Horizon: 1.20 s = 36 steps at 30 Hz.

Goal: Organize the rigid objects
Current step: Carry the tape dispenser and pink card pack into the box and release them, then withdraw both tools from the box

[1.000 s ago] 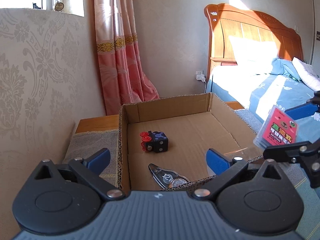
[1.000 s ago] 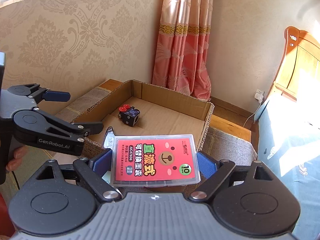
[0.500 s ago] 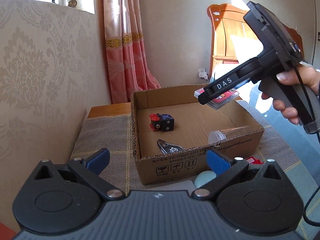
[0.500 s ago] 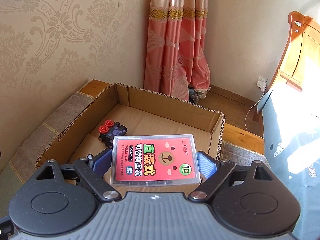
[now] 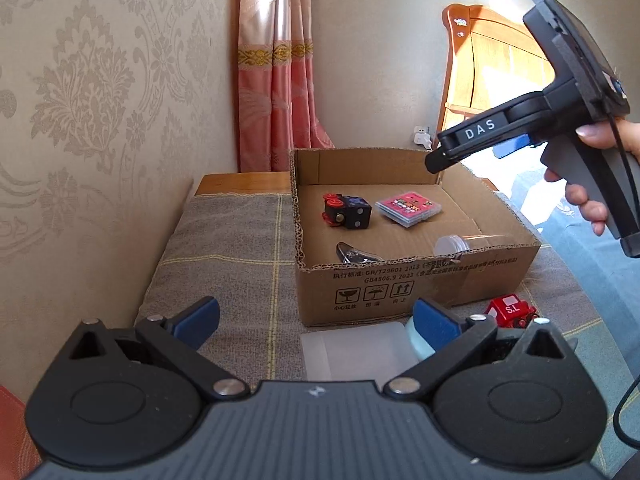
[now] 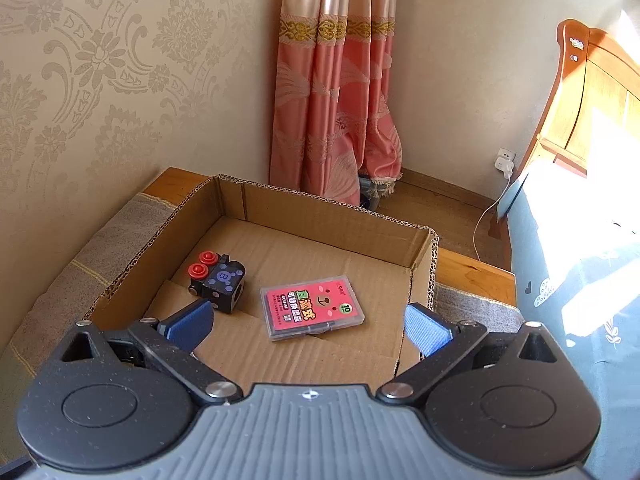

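While the right gripper (image 6: 308,322) hangs above the cardboard box (image 5: 416,280), tilted nose-down in the person's hand (image 5: 596,172), its jaws stand wide apart with nothing between them. Below them the red card case (image 6: 312,307) lies flat on the box floor, just beside the black toy block (image 6: 218,280) with red knobs. Over to the left gripper (image 5: 316,316): it's held low and level over the cloth-covered worktop (image 5: 232,248), in front of the box, jaws spread wide and empty. A clear cup (image 5: 460,243) and a clip (image 5: 356,255) lie inside by the near wall; a red toy train (image 5: 510,312) sits outside.
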### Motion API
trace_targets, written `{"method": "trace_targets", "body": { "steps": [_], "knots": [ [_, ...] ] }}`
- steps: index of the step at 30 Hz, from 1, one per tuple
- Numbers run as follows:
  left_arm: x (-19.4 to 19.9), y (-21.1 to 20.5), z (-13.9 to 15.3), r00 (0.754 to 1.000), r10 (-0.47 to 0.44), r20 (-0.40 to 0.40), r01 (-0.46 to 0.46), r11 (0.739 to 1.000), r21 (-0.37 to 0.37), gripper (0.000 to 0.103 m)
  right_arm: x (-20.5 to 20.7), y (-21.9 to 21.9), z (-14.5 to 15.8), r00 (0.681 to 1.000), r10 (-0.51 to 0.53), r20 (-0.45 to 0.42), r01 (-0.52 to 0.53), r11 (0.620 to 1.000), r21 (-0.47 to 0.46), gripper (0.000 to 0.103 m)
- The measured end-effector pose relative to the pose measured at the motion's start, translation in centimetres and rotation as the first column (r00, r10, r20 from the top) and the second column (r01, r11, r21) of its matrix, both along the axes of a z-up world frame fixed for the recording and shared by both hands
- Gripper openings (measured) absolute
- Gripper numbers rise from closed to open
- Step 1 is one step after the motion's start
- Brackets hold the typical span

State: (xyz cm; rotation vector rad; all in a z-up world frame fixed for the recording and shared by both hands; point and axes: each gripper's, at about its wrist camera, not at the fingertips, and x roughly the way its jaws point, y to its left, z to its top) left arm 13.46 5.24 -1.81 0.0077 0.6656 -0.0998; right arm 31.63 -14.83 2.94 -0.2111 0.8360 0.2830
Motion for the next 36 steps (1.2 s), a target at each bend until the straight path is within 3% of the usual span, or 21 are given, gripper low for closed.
{"method": "trace_targets", "body": {
  "steps": [9, 16, 25, 31, 36],
  "knots": [
    [-1.1, 1.0, -0.1, 0.999, 0.036, 0.016, -0.037, 0.999, 0.036, 0.102, -5.7, -1.3, 0.4, 1.0, -0.01, 0.001, 0.01, 1.0, 0.021, 0.103],
    [-1.6, 1.1, -1.1, 0.999, 0.051, -0.009, -0.051, 0.997, 0.053, 0.102, -11.6, -2.8, -1.8, 1.0, -0.029, 0.005, 0.029, 0.999, 0.038, 0.103],
    [-2.0, 0.4, -2.4, 0.999, 0.016, -0.039, -0.014, 0.998, 0.056, 0.102, -19.0, -4.6, -5.3, 0.998, -0.02, -0.056, 0.022, 0.999, 0.042, 0.103],
    [-2.5, -0.5, -3.0, 0.998, -0.035, -0.053, 0.039, 0.997, 0.064, 0.102, -20.7, -4.3, -8.9, 0.991, -0.031, -0.133, 0.037, 0.998, 0.041, 0.103],
    [-3.0, -1.5, -4.2, 0.988, -0.102, -0.117, 0.109, 0.992, 0.06, 0.102, -20.1, -3.9, -11.1, 0.99, -0.065, -0.123, 0.065, 0.998, 0.0, 0.103]
  ]
}}
